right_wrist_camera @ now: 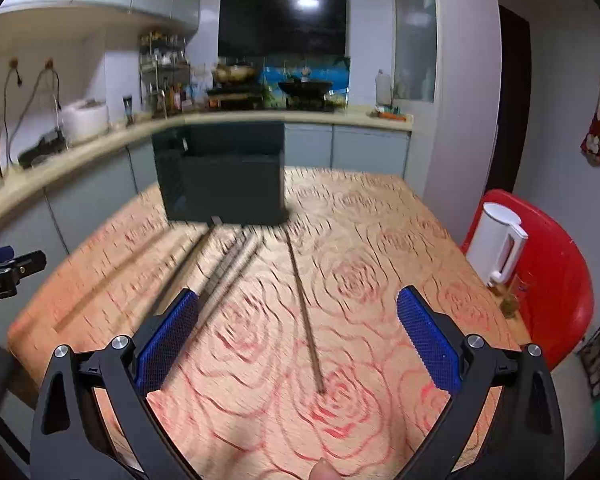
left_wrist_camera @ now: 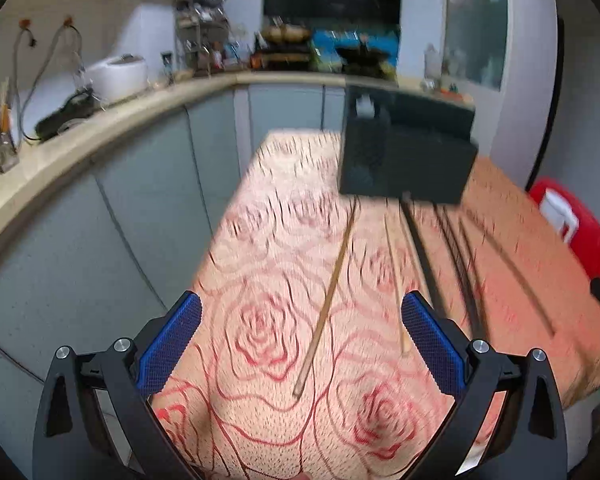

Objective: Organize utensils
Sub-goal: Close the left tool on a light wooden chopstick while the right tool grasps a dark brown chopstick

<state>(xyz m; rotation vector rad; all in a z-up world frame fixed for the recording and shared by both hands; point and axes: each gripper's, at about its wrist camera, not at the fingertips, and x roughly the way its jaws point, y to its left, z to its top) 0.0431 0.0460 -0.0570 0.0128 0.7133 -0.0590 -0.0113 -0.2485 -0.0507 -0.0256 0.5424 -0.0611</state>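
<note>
Both claws, left claw [left_wrist_camera: 301, 330] and right claw [right_wrist_camera: 298, 328], hang released over the rose-patterned tabletop [right_wrist_camera: 380, 240], chopsticks [right_wrist_camera: 304, 316] scattered mid-frame before the dark holder box [right_wrist_camera: 224, 184] (blurred), so picking one up likely comes next.

Matt wooden chopstick [left_wrist_camera: 326, 304], rose-print tablecloth [left_wrist_camera: 260, 240] (cloth), matt dark plastic box [left_wrist_camera: 404, 148]

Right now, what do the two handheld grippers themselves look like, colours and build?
Both look identical. The left gripper and right gripper each have two black angular plastic arms with triangular cut-outs, joined by round silver bolts. Each finger carries a blue pad with a fine cross-hatched grip texture. No cables, labels or sleeves show on them.
</note>
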